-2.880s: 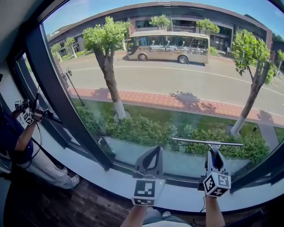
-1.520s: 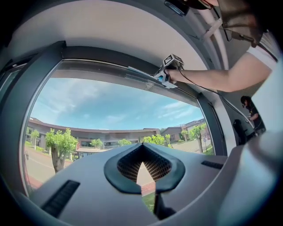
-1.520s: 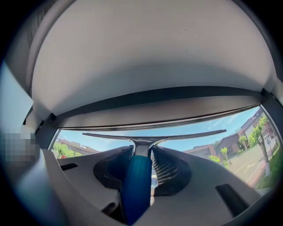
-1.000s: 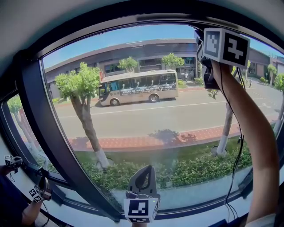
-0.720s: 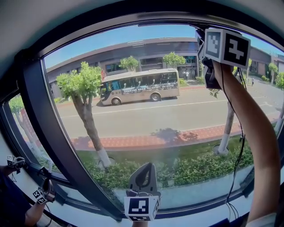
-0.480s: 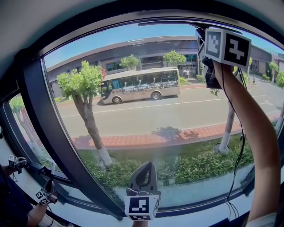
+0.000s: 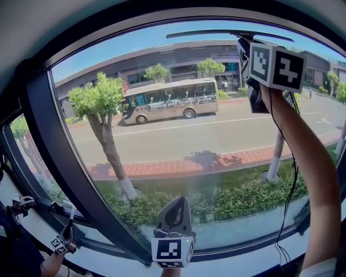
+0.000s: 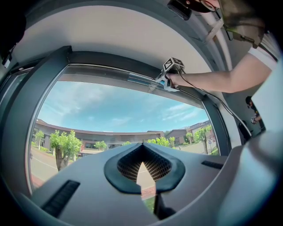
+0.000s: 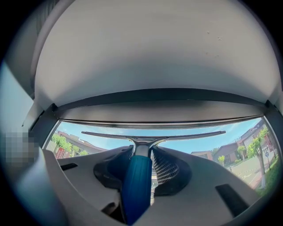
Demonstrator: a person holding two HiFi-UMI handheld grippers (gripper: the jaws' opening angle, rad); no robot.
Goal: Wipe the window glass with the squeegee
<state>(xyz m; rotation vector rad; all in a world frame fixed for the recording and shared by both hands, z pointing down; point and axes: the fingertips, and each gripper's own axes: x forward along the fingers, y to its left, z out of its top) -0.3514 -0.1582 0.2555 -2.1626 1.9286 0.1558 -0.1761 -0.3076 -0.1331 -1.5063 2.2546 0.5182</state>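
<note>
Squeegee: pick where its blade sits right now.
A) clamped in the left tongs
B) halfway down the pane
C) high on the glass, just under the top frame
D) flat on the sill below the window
C: the squeegee blade runs across the window glass close under the upper frame, with its blue handle clamped in the raised right tongs.

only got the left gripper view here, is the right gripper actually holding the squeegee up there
observer: Yes, the right gripper is shut on the blue handle of the squeegee.
operator: where's the blade
observer: The blade sits level, just below the window's top frame.
operator: and my left gripper
observer: The left gripper is low at centre in the head view, near the bottom of the glass.
</note>
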